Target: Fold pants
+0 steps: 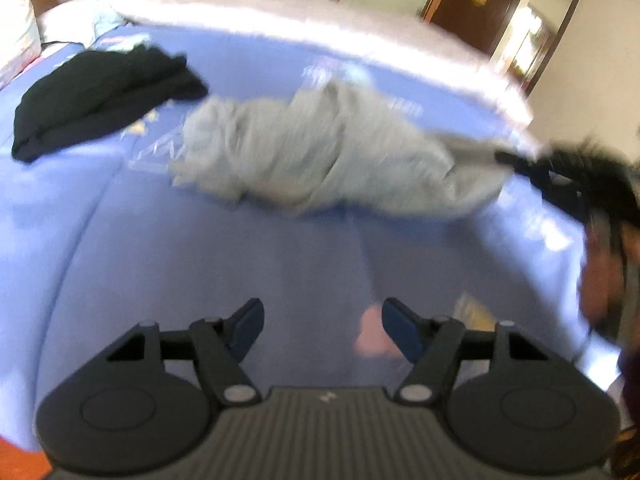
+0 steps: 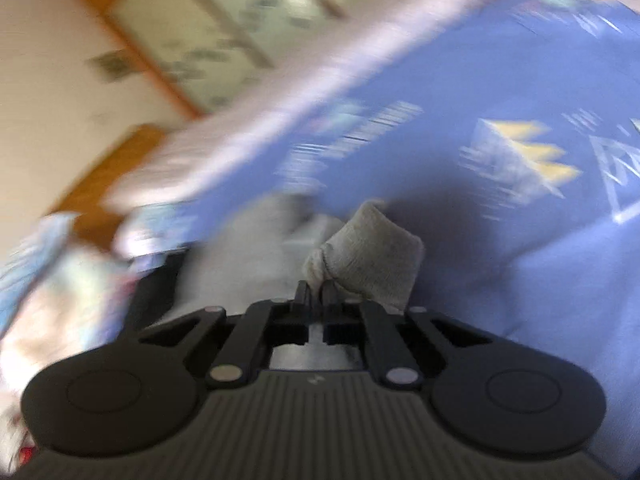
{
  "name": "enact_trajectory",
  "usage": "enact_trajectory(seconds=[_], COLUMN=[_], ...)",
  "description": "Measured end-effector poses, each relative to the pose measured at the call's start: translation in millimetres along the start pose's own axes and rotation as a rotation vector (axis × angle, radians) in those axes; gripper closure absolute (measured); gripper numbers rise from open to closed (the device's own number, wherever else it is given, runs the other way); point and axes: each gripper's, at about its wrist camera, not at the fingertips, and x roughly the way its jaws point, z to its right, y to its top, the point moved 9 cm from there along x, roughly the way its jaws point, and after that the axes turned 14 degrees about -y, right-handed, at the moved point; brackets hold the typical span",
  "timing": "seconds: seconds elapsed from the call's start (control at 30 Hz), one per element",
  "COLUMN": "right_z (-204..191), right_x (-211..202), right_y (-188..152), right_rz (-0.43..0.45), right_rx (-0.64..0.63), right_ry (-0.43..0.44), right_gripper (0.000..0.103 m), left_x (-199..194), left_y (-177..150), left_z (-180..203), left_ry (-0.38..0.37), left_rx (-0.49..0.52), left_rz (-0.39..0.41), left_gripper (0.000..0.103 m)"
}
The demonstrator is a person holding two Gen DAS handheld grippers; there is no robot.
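Note:
The grey pants (image 1: 320, 152) lie crumpled in a heap across the middle of the blue bedsheet (image 1: 120, 240). My left gripper (image 1: 323, 328) is open and empty, hovering over bare sheet in front of the heap. My right gripper (image 1: 516, 160) comes in from the right edge of the left wrist view, gripping the right end of the pants. In the right wrist view my right gripper (image 2: 316, 292) is shut on a bunched corner of the grey pants (image 2: 372, 252), lifted above the sheet (image 2: 520, 260). Both views are motion-blurred.
A black garment (image 1: 104, 96) lies on the sheet at the far left. A white duvet (image 1: 280, 20) is piled along the far edge of the bed. Pillows (image 1: 72, 20) lie at the far left. Wooden doors and a wardrobe stand beyond.

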Motion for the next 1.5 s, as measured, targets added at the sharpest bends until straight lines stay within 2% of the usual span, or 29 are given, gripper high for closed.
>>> enact_trajectory(seconds=[0.13, 0.2, 0.27, 0.33, 0.4, 0.47, 0.53, 0.6, 0.7, 0.77, 0.8, 0.83, 0.9, 0.97, 1.0, 1.03, 1.07, 1.1, 1.13, 1.2, 1.27, 1.33, 1.4, 1.47, 1.5], right_z=[-70, -99, -119, -133, -139, -138, -130, -119, -74, -39, -28, -18, -11, -20, -19, -23, -29, -39, -41, -37, -41, -37, -37, -42, -46], right_x=[-79, -105, -117, -119, -122, -127, -138, -134, -128, -116, -111, -109, -98, -85, -72, -55, -37, -13, 7, 45, 63, 86, 105, 122, 123], right_y=[-47, -83, -119, -157, -188, -199, -191, -165, -123, -94, -80, -64, -32, -12, -1, 14, 21, 24, 24, 32, 30, 26, 18, 9, 6], right_rz=[0.010, 0.013, -0.019, -0.102, -0.206, -0.216, -0.190, -0.151, -0.080, -0.052, -0.036, -0.012, 0.025, 0.037, 0.031, 0.021, 0.009, -0.011, -0.041, -0.103, -0.144, -0.180, -0.225, -0.280, -0.311], right_rx=[-0.194, -0.350, -0.482, -0.552, -0.586, -0.650, -0.650, -0.593, -0.451, -0.346, -0.310, -0.279, -0.245, -0.217, -0.197, -0.179, -0.166, -0.149, -0.115, -0.035, 0.012, 0.071, 0.152, 0.203, 0.210], right_ry=[0.224, 0.272, 0.284, 0.329, 0.385, 0.375, 0.367, 0.322, 0.163, 0.044, 0.006, -0.021, -0.048, -0.055, -0.058, -0.058, -0.060, -0.067, -0.076, -0.092, -0.135, -0.173, -0.166, -0.142, -0.139], right_gripper=[0.096, 0.096, 0.096, 0.100, 0.097, 0.095, 0.094, 0.093, 0.091, 0.081, 0.073, 0.066, 0.058, 0.046, 0.036, 0.033, 0.033, 0.033, 0.033, 0.033, 0.033, 0.033, 0.035, 0.055, 0.083], left_x=[-27, -37, -42, -39, -33, -27, -29, -30, -18, -10, -2, 6, 25, 38, 44, 47, 47, 44, 38, 20, -8, -39, -69, -94, -100], left_y=[26, 31, 30, 25, 17, 12, 8, 7, 3, -14, -22, -30, -42, -49, -51, -52, -52, -51, -48, -40, -30, -16, -6, 1, 3], left_z=[19, 32, 47, 65, 75, 77, 76, 65, 37, 25, 22, 19, 15, 10, 8, 8, 9, 11, 12, 12, 12, 6, -4, -17, -23], left_ry=[-0.162, -0.240, -0.280, -0.293, -0.249, -0.191, -0.177, -0.158, -0.143, -0.164, -0.179, -0.194, -0.214, -0.211, -0.193, -0.161, -0.132, -0.138, -0.163, -0.200, -0.197, -0.153, -0.107, -0.061, -0.040], left_rx=[-0.041, -0.036, 0.009, 0.071, 0.128, 0.175, 0.169, 0.119, 0.008, -0.060, -0.096, -0.134, -0.201, -0.241, -0.241, -0.218, -0.184, -0.169, -0.172, -0.169, -0.133, -0.084, -0.061, -0.074, -0.086], left_rz=[0.097, 0.111, 0.101, 0.065, 0.036, 0.020, 0.020, 0.024, -0.014, -0.068, -0.098, -0.125, -0.167, -0.190, -0.195, -0.196, -0.198, -0.199, -0.192, -0.171, -0.131, -0.081, -0.036, 0.011, 0.026], left_gripper=[0.036, 0.034, 0.031, 0.030, 0.030, 0.030, 0.030, 0.030, 0.027, 0.026, 0.023, 0.018, 0.017, 0.027, 0.046, 0.066, 0.071, 0.079, 0.081, 0.082, 0.083, 0.083, 0.084, 0.084, 0.084])
